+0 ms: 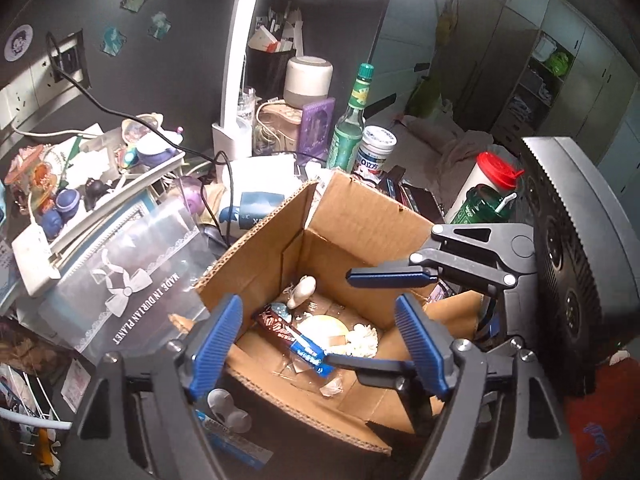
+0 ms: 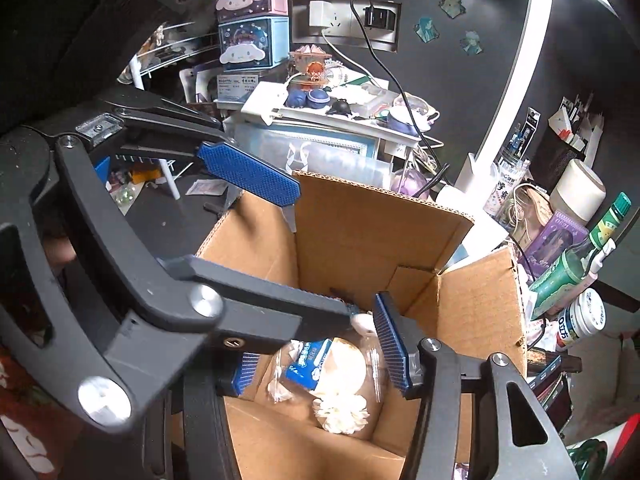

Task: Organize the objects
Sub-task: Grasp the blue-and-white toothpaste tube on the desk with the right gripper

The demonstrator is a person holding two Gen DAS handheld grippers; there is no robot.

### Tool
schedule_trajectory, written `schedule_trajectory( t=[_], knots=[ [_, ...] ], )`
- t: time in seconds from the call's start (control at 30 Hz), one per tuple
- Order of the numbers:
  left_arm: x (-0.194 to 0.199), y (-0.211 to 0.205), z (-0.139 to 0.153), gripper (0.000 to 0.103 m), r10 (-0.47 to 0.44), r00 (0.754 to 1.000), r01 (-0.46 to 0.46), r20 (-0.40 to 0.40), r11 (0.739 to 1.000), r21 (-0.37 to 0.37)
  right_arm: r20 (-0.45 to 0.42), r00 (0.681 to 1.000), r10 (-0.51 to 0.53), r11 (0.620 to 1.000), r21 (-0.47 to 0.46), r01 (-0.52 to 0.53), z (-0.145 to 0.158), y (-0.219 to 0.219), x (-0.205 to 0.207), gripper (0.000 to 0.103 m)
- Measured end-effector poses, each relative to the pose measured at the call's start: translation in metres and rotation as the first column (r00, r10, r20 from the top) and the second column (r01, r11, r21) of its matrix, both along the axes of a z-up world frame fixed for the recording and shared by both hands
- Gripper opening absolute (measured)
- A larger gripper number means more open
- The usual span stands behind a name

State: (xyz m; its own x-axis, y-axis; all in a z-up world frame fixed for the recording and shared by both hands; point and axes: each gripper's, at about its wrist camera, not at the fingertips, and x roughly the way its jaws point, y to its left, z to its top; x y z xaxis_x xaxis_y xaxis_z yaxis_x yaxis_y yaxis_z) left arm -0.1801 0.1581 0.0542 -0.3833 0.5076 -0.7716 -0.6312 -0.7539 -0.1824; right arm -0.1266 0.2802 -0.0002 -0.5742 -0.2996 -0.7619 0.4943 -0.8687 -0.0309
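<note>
Grippers both hang over the cardboard box [image 1: 360,216]: left gripper [image 1: 320,344] is wide open and empty, right gripper [image 2: 316,360] also wide, empty. Inside the box, at 6 o'clock, lie a blue snack packet [image 1: 298,338] and a white flower [image 2: 340,412]. Green bottle [image 1: 352,124] stands at 12 o'clock behind.
</note>
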Motion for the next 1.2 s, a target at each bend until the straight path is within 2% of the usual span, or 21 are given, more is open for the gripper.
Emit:
schedule_trajectory(
  t=[0.17, 0.27, 0.33, 0.5, 0.57, 0.63, 0.7, 0.77, 0.9, 1.07, 1.2],
  knots=[
    [0.025, -0.051, 0.016, 0.078, 0.088, 0.992, -0.083, -0.085, 0.995, 0.062, -0.085, 0.996, 0.029, 0.996, -0.077, -0.035, 0.02, -0.01, 0.021, 0.048],
    [0.044, -0.09, 0.02, 0.084, 0.185, 0.97, -0.177, -0.157, 0.982, 0.066, -0.142, 0.987, 0.08, 0.988, -0.12, -0.097, 0.034, -0.028, 0.038, 0.048],
    [0.057, -0.118, 0.017, 0.085, 0.244, 0.952, -0.234, -0.185, 0.969, 0.075, -0.162, 0.978, 0.133, 0.98, -0.129, -0.154, 0.038, -0.048, 0.051, 0.048],
    [0.082, -0.177, -0.013, 0.087, 0.393, 0.896, -0.386, -0.208, 0.919, 0.076, -0.159, 0.947, 0.278, 0.943, -0.141, -0.301, 0.028, -0.103, 0.076, 0.048],
    [0.088, -0.196, -0.032, 0.087, 0.447, 0.872, -0.44, -0.199, 0.895, 0.079, -0.124, 0.943, 0.31, 0.93, -0.166, -0.328, 0.016, -0.119, 0.08, 0.048],
    [0.095, -0.21, -0.052, 0.087, 0.477, 0.86, -0.47, -0.183, 0.879, 0.081, -0.068, 0.939, 0.338, 0.918, -0.193, -0.345, -0.002, -0.135, 0.08, 0.048],
    [0.098, -0.22, -0.073, 0.087, 0.492, 0.857, -0.485, -0.153, 0.871, 0.085, -0.006, 0.938, 0.347, 0.918, -0.201, -0.341, -0.023, -0.147, 0.077, 0.048],
    [0.1, -0.225, -0.095, 0.087, 0.489, 0.865, -0.481, -0.111, 0.872, 0.096, 0.065, 0.935, 0.347, 0.92, -0.219, -0.326, -0.047, -0.155, 0.073, 0.048],
    [0.105, -0.224, -0.123, 0.087, 0.476, 0.878, -0.467, -0.049, 0.875, 0.127, 0.158, 0.948, 0.275, 0.943, -0.239, -0.233, -0.09, -0.151, 0.062, 0.048],
    [0.11, -0.221, -0.14, 0.087, 0.458, 0.889, -0.451, -0.015, 0.88, 0.147, 0.209, 0.97, 0.127, 0.976, -0.199, -0.085, -0.131, -0.144, 0.044, 0.048],
    [0.11, -0.225, -0.143, 0.087, 0.462, 0.887, -0.456, -0.004, 0.877, 0.152, 0.153, 0.987, 0.051, 0.993, -0.112, -0.034, -0.145, -0.145, 0.033, 0.048]
  ],
)
